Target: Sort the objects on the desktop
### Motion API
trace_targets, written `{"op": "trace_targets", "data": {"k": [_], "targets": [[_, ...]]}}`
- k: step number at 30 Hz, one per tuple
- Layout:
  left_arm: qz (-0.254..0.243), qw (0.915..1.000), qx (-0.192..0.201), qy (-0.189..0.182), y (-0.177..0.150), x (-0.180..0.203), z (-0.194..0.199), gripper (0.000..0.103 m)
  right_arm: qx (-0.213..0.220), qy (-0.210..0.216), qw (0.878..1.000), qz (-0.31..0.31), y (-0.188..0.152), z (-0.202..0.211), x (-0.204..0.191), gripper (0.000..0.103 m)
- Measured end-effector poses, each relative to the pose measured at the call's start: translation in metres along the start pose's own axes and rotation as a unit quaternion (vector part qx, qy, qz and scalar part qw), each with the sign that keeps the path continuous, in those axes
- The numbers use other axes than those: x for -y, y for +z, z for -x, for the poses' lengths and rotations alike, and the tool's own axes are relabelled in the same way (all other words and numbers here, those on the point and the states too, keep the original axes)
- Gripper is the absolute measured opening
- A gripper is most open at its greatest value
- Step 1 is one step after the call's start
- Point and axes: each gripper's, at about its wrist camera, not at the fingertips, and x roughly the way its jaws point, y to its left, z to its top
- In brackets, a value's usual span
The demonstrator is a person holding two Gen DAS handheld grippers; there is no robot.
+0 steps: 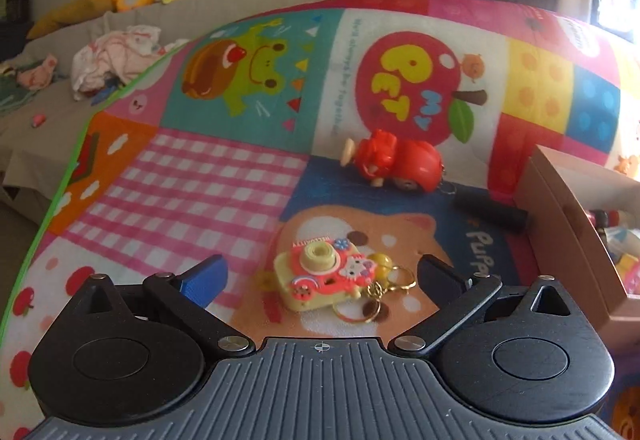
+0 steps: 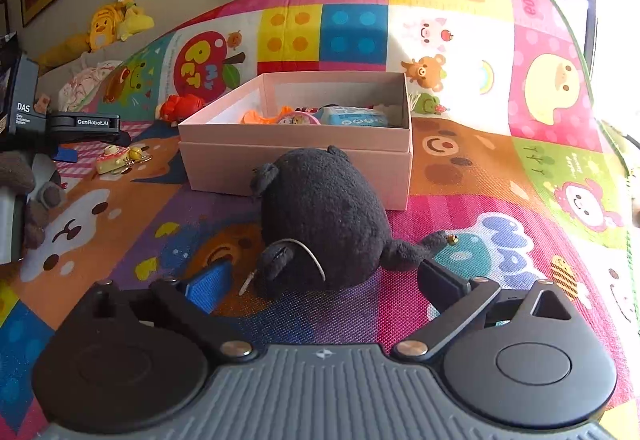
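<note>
Here, both grippers gape: left gripper (image 1: 320, 276) around a camera keychain (image 1: 320, 276); right gripper (image 2: 324, 276), a black plush (image 2: 324, 216) at twelve o'clock.

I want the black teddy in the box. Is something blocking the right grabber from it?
No. The right gripper is open, the black plush toy lies just ahead, and the pink box stands right behind it, open-topped.

box (image 1: 560, 200) – cut off by frame edge

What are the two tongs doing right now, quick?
Left tongs: open, holding nothing; the toy camera keychain lies between them, untouched.
Right tongs: open, holding nothing; the black plush toy lies just ahead.
</note>
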Motion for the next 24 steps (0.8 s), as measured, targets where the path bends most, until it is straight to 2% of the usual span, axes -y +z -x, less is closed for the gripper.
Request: {"op": "trace_targets", "data": {"k": [3,5,7,9,10,11,13,15,17,19,21,22,24], "targets": [[0.046,0.9959,-0.051,-0.058,0.006,-0.008,-0.018,0.103,-0.015,0.011,1.000,-0.022,0.002,-0.006,0.007,0.100],[0.041,0.9917,-0.073,-0.097,0.002,-0.002,-0.018,0.103,-0.023,0.009,0.999,-0.039,0.002,-0.009,0.012,0.100],[0.005,0.9828,-0.082,-0.165,-0.004,0.011,-0.006,0.103,-0.025,0.009,0.999,-0.046,0.002,-0.009,0.013,0.100],[-0.035,0.9650,-0.090,-0.244,-0.013,0.029,0.013,0.103,-0.025,0.009,0.999,-0.044,0.001,-0.009,0.012,0.101],[-0.058,0.9579,-0.086,-0.268,-0.018,0.037,0.024,0.103,-0.025,0.008,0.999,-0.043,0.001,-0.009,0.011,0.101],[-0.082,0.9548,-0.074,-0.276,-0.021,0.044,0.034,0.103,-0.025,0.008,0.999,-0.042,0.001,-0.009,0.011,0.101],[-0.137,0.9614,-0.032,-0.236,-0.027,0.059,0.050,0.103,-0.026,0.007,0.999,-0.043,0.001,-0.010,0.012,0.102],[-0.176,0.9717,0.008,-0.157,-0.028,0.067,0.050,0.103,-0.027,0.006,0.999,-0.044,0.001,-0.010,0.012,0.102],[-0.175,0.9795,0.015,-0.099,-0.023,0.067,0.036,0.103,-0.028,0.006,0.999,-0.044,0.002,-0.011,0.012,0.103],[-0.138,0.9870,-0.005,-0.082,-0.015,0.058,0.014,0.102,-0.029,0.006,0.999,-0.046,0.002,-0.011,0.013,0.103],[-0.110,0.9906,-0.025,-0.076,-0.010,0.049,-0.002,0.078,-0.033,0.007,0.998,-0.049,0.002,-0.012,0.015,0.103],[-0.100,0.9916,-0.040,-0.072,-0.009,0.043,-0.011,0.061,-0.035,0.008,0.998,-0.051,0.002,-0.013,0.015,0.103],[-0.085,0.9925,-0.050,-0.072,-0.011,0.035,-0.018,0.064,-0.038,0.011,0.998,-0.057,0.003,-0.014,0.017,0.103]]}}
